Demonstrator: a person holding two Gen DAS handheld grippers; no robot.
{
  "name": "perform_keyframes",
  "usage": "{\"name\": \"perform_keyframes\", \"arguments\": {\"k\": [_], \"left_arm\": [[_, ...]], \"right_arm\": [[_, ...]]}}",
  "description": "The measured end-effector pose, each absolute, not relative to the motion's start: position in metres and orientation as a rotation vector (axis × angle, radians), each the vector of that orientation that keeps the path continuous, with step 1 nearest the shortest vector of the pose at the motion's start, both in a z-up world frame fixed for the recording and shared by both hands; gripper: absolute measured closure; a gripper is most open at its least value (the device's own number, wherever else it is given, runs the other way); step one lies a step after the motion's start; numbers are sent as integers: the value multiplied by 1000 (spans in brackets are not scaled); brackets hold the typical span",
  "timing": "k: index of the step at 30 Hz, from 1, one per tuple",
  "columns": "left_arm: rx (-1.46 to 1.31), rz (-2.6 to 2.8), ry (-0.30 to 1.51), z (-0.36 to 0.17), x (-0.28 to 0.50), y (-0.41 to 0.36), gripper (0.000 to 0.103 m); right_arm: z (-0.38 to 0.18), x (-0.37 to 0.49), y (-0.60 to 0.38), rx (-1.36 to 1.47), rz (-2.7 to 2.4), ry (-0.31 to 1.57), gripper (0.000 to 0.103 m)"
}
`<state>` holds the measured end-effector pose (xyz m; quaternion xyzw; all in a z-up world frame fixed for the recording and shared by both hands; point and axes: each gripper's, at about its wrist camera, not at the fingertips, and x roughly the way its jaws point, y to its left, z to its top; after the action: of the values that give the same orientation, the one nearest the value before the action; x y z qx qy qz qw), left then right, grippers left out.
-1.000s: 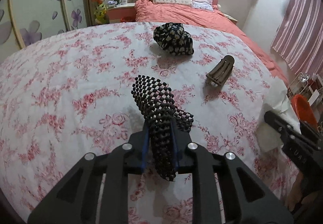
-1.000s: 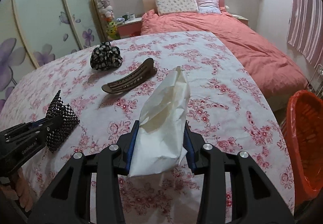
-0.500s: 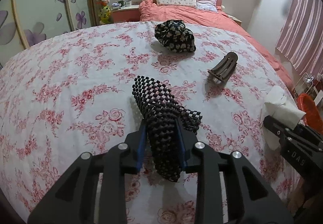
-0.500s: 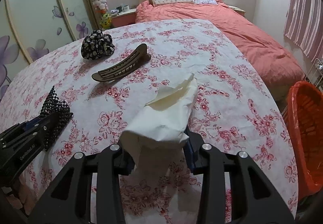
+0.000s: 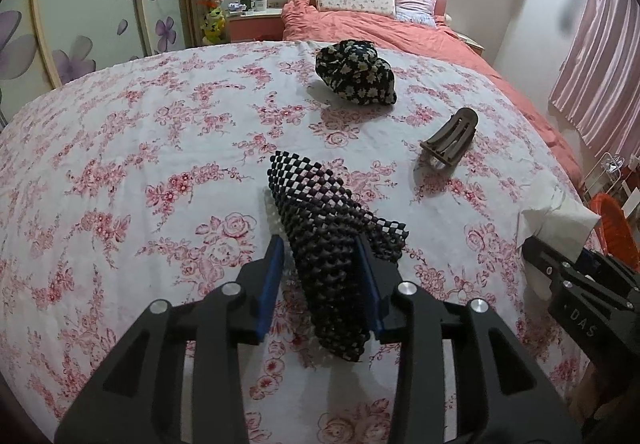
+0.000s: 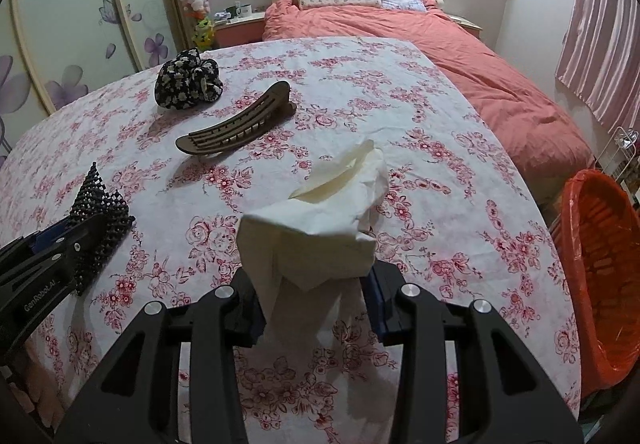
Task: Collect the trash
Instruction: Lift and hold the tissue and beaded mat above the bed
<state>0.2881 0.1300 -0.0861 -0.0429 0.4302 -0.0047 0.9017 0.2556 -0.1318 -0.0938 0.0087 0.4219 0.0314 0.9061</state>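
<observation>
White tissue (image 6: pixel 316 228) between parted fingers (image 6: pixel 376 292)

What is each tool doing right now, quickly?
Left tool: open, black mesh piece sitting loose between its fingers.
Right tool: open, white tissue draped loose between its fingers.

Soft, even indoor light with a pinkish cast fills both views. Faint shadows lie beneath the brown plastic hair clip (image 6: pixel 239 123) on the floral-clothed desk (image 6: pixel 440 172). Fisheye bending curves the edges; corners darken to black. Focus stays sharp.
</observation>
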Motion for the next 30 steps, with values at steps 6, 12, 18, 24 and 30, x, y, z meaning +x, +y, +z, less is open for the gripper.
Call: {"name": "perform_keyframes", "arguments": {"k": [6, 12, 18, 24, 30], "left_arm": [[-102, -17, 889, -86, 287, 132, 66], [-102, -17, 889, -86, 287, 132, 66], [-105, -19, 888, -85, 287, 132, 66], [-105, -19, 888, -86, 287, 132, 66], [-107, -20, 888, -85, 286, 132, 66]], "right_arm": [[-93, 256, -133, 22, 67, 871, 63], [-93, 255, -134, 32, 71, 871, 63], [-93, 255, -135, 35, 72, 871, 63], [-93, 255, -135, 36, 72, 871, 63], [-93, 256, -136, 38, 73, 870, 63]]}}
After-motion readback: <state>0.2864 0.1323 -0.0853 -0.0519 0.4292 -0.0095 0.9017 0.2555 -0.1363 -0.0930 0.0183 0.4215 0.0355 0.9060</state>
